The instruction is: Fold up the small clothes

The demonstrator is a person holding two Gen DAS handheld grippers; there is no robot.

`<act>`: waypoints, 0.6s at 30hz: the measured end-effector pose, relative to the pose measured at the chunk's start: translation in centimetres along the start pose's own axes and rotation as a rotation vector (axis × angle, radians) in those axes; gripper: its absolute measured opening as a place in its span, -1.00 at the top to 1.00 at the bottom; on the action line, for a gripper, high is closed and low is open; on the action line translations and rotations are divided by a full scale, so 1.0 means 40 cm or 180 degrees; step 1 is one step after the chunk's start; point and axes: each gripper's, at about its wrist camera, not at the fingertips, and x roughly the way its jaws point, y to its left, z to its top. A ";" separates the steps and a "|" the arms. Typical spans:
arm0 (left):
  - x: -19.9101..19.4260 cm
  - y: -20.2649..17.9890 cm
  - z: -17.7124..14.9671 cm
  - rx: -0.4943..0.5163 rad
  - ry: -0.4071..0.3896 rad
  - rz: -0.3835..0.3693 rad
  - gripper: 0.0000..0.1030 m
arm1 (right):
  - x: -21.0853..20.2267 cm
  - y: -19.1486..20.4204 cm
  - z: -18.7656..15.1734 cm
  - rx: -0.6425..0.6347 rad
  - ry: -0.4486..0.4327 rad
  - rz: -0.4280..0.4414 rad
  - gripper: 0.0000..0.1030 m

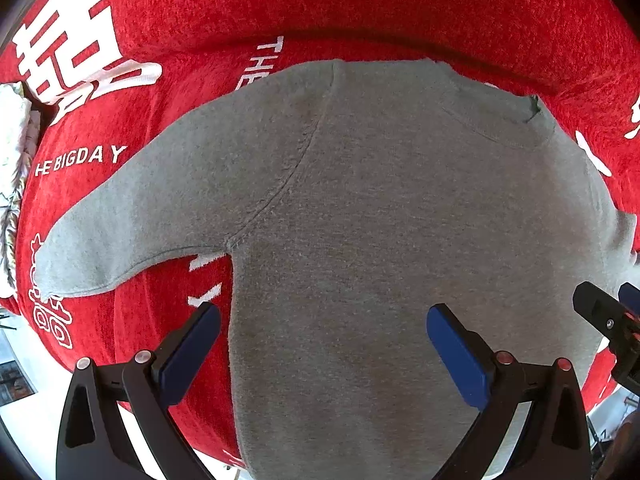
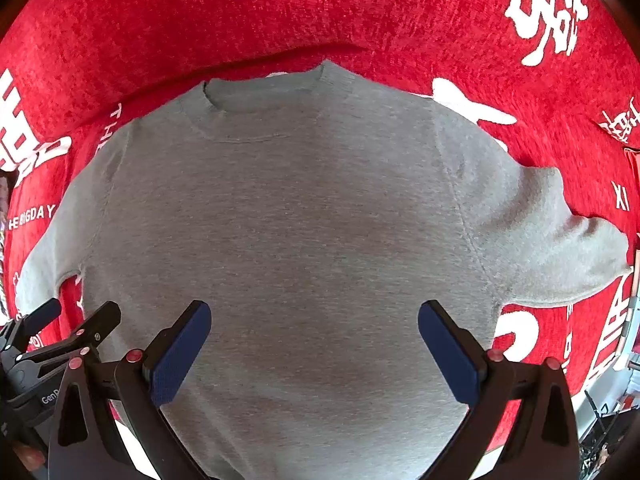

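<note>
Here a grey shirt point(image 1: 380, 220) lies flat on a red cloth point(image 1: 360, 0) printed with white characters and the words "THE BIG DAY". Its collar point(image 2: 260, 92) points away from the cameras, close to a crease in the cloth, and its body runs down toward the lower frame edge between the fingers of both grippers.

The left gripper point(image 1: 323, 330) is spread wide and holds nothing; its blue pads point(image 1: 188, 356) sit over the shirt's left side edge, one above red cloth and the other above grey. The left sleeve point(image 1: 120, 240) reaches out and down to the left, its cuff flat on the cloth, with a wedge of red showing between sleeve and body.

The right gripper point(image 2: 314, 326) is likewise wide and empty, both pads over the lower middle of the shirt. The right sleeve point(image 2: 560, 248) juts to the right, slightly bunched near the shoulder, its cuff edge lying near the cloth's right border. Each gripper shows at the edge of the other's view, so the two are near one another above the lower shirt.

Red cloth lies bare on all visible sides of the shirt: a broad band beyond the collar, and narrower strips left and right of the sleeves. Whether the pads touch the fabric cannot be told. The hem is out of frame.
</note>
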 end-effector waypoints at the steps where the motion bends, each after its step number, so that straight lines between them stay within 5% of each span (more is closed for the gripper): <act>1: 0.000 0.002 -0.001 0.0001 -0.0002 0.0000 -1.00 | 0.000 0.002 0.000 -0.0008 -0.0001 -0.0003 -1.00; 6: 0.006 0.021 -0.006 -0.0061 0.0004 -0.0103 -1.00 | -0.002 0.013 0.004 -0.0056 -0.0017 -0.0015 -1.00; 9: 0.012 0.066 -0.011 -0.0214 -0.0026 -0.0411 -1.00 | -0.004 0.026 0.003 -0.0106 -0.0016 -0.0023 -1.00; 13: 0.009 0.225 -0.040 -0.0756 -0.0331 -0.0707 -1.00 | -0.005 0.051 0.001 -0.0216 -0.0019 -0.0029 -1.00; 18: 0.062 0.458 -0.099 -0.1439 -0.0484 -0.0589 -1.00 | 0.012 0.101 -0.007 -0.0341 0.0054 -0.0009 -1.00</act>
